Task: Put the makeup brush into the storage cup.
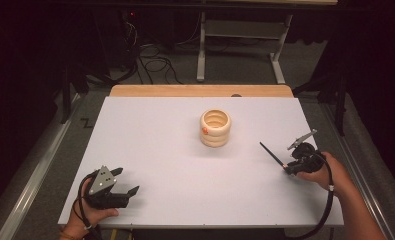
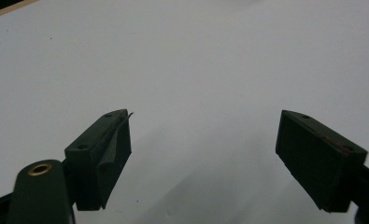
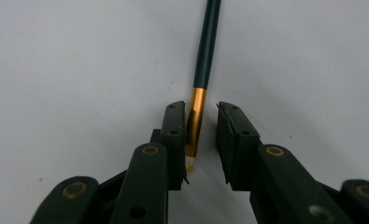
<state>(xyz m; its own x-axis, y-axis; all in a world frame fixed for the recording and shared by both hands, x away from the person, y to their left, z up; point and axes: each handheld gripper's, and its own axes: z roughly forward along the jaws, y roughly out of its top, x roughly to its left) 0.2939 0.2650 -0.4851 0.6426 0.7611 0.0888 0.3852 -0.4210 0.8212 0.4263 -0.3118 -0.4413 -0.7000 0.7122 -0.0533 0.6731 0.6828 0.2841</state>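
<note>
Narrowed around the gold end of a pen [image 3: 205, 56] in the right gripper view: right gripper [image 3: 202, 135] with the near-left pad against the gold band, a sliver of white table [image 3: 60, 70] between the pen and the other pad, so not yet clamped. Slim and dark teal along the barrel, a shiny gold section toward the lower end, a pale tip lowest in the frame; running up and out through the top edge. In the high view, lower right of the frame: same gripper [image 1: 287, 169] in the right hand [image 1: 330, 175], pen [image 1: 271, 155] slanting up-left from it as a thin dark line over the white surface. Spread wide with bare table between, lower left: left gripper [image 1: 126, 182] in the left hand [image 1: 85, 212]. Near centre, well apart from both: cream ribbed holder [image 1: 215, 128], upright, mouth open.
</note>
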